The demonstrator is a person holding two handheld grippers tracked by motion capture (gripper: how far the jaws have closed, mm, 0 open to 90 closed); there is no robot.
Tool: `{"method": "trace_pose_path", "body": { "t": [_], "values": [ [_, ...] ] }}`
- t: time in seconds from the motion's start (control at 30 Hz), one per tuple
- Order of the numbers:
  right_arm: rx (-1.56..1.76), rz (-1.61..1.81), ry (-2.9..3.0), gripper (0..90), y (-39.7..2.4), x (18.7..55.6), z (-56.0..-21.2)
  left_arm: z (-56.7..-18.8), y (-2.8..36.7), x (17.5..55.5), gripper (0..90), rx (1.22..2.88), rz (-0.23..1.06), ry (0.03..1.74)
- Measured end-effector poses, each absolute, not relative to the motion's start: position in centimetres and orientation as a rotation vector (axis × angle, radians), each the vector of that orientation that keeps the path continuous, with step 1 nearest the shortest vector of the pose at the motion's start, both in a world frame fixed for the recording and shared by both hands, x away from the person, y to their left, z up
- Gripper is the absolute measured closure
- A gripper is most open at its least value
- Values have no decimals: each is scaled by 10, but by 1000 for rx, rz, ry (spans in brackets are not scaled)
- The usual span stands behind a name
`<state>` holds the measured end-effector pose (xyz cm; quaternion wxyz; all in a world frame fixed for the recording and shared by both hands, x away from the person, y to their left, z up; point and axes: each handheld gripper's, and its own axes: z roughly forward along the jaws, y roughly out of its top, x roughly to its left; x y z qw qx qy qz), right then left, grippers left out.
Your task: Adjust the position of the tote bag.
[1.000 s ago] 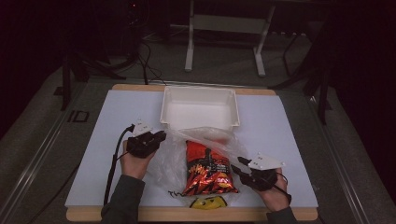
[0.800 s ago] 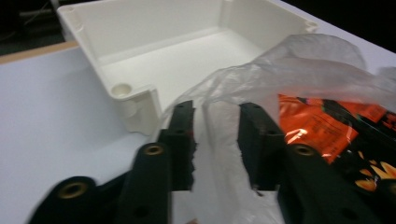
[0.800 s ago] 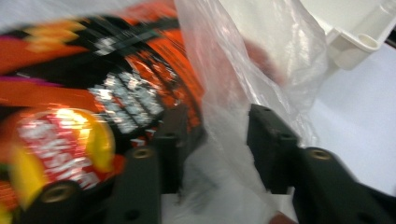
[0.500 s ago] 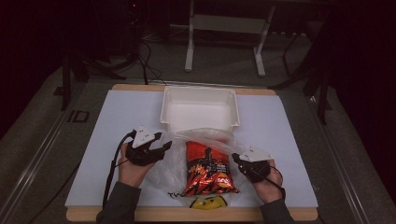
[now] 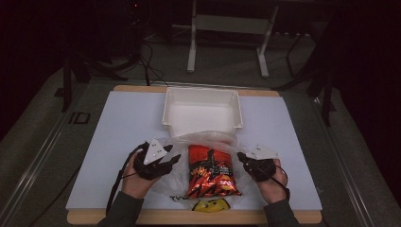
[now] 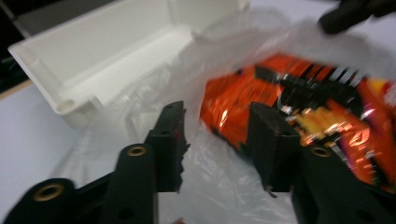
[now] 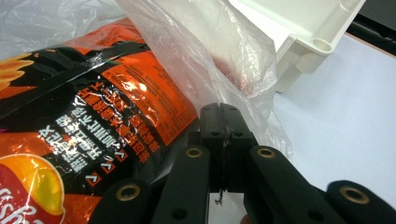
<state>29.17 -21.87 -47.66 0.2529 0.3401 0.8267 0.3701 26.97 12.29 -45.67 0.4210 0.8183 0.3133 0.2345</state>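
Jaws on my right gripper [image 7: 223,140] are clenched on the clear plastic bag [image 5: 208,142]; my left gripper [image 6: 219,140] has just been closing, released over its film. Inside lies the orange snack packet [image 5: 210,172], at one o'clock of the left. White tray [image 5: 202,111] at twelve.

A white tray [image 5: 202,111] sits empty toward the far middle of the counter [image 5: 118,123] — a pale sheet over a wooden board whose edge shows at front and back. A small yellow smiley shape [image 5: 208,205] lies at the near edge. Beyond the counter stand pale stand legs [image 5: 191,42] and dark cables [image 5: 146,56] on the floor.
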Motion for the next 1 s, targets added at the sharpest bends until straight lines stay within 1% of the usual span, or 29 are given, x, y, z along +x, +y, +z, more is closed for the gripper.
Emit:
{"method": "trace_pose_path", "body": {
  "t": [0.17, 0.23, 0.27, 0.3, 0.37, 0.43, 0.47, 0.53, 0.63, 0.67, 0.7, 0.73, 0.83, 1.0],
  "values": [
    [931, 1012, 2245, 895, -219, 294, -475, -471, 109, 290, 398, 2133, 616, 829],
    [932, 1014, 2245, 895, -219, 295, -475, -474, 107, 294, 360, 2146, 622, 837],
    [936, 1018, 2242, 895, -220, 296, -475, -479, 102, 302, 360, 2170, 641, 856],
    [943, 1026, 2239, 895, -220, 297, -474, -482, 99, 306, 316, 2186, 643, 863],
    [951, 1027, 2234, 895, -221, 299, -473, -486, 94, 311, 295, 2214, 668, 878],
    [951, 1030, 2233, 895, -221, 299, -473, -488, 91, 314, 310, 2220, 671, 884],
    [953, 1031, 2230, 895, -221, 300, -473, -490, 88, 318, 310, 2230, 696, 894],
    [960, 1032, 2221, 895, -222, 302, -472, -491, 87, 323, 407, 2249, 684, 918],
    [969, 1032, 2218, 895, -224, 305, -471, -491, 87, 327, 576, 2261, 676, 923],
    [977, 1031, 2214, 895, -225, 306, -471, -489, 91, 330, 576, 2249, 660, 916],
    [999, 1025, 2205, 896, -228, 310, -471, -487, 93, 331, 750, 2246, 661, 911],
    [1006, 1023, 2200, 897, -229, 312, -471, -487, 96, 331, 805, 2241, 665, 911],
    [1036, 1014, 2189, 898, -234, 318, -473, -484, 103, 329, 875, 2227, 681, 884],
    [1118, 983, 2155, 900, -244, 331, -477, -478, 116, 325, 895, 2169, 662, 790]
  ]
}}
